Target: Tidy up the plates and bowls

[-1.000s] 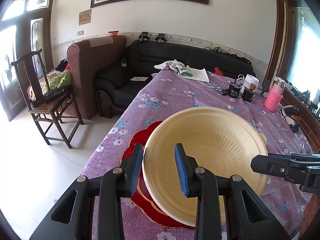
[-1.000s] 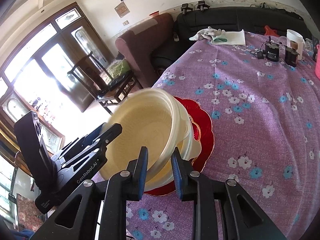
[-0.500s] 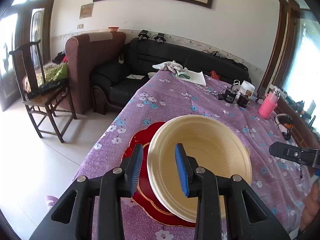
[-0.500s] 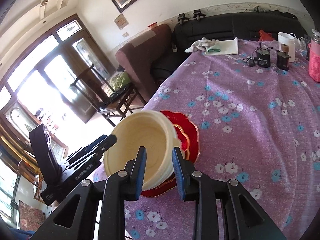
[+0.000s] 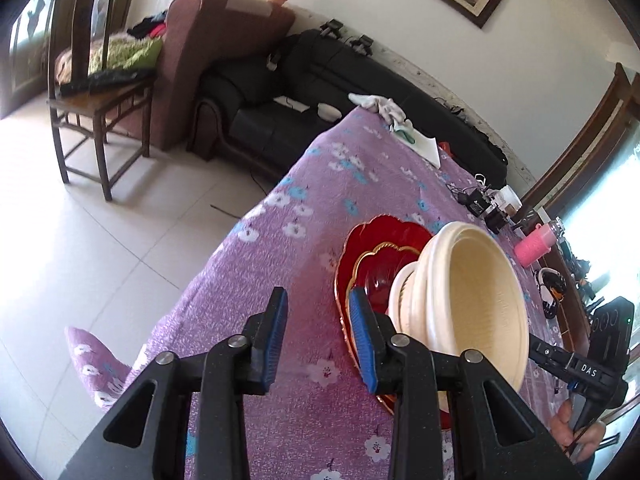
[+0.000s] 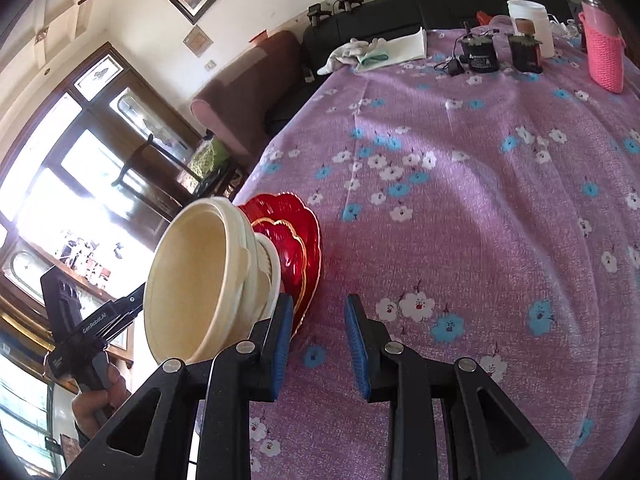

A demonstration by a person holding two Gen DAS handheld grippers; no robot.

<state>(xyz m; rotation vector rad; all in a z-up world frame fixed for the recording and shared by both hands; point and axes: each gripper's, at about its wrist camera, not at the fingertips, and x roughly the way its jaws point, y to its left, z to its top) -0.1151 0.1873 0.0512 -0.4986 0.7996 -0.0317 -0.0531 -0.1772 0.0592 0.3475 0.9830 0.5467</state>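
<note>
Near the left edge of the surface (image 6: 500, 168), toward its near end, the cream bowls (image 5: 472, 300) sat nested on the stacked red plates (image 5: 380, 248), so the stacking step looked all but done. Both grippers stood clear of the pile. The left gripper (image 5: 318, 328) had nothing between its fingers (image 5: 362, 336); they were a little apart and closing, the right one just beside the bowls' rim but, as far as could be told, not pressing it. The right gripper (image 6: 316, 336) had its fingers (image 6: 282, 340) slightly apart over bare cloth, with the pile just beside its left finger. Whether more dishes waited elsewhere could not be seen; at the far end stood only a pink bottle (image 6: 604, 52), a white cup (image 6: 532, 20) and chargers (image 6: 480, 56). By my judgement the next move called for checking that the pile sat level and was not too close to the edge, then drawing both grippers away without knocking it.
</note>
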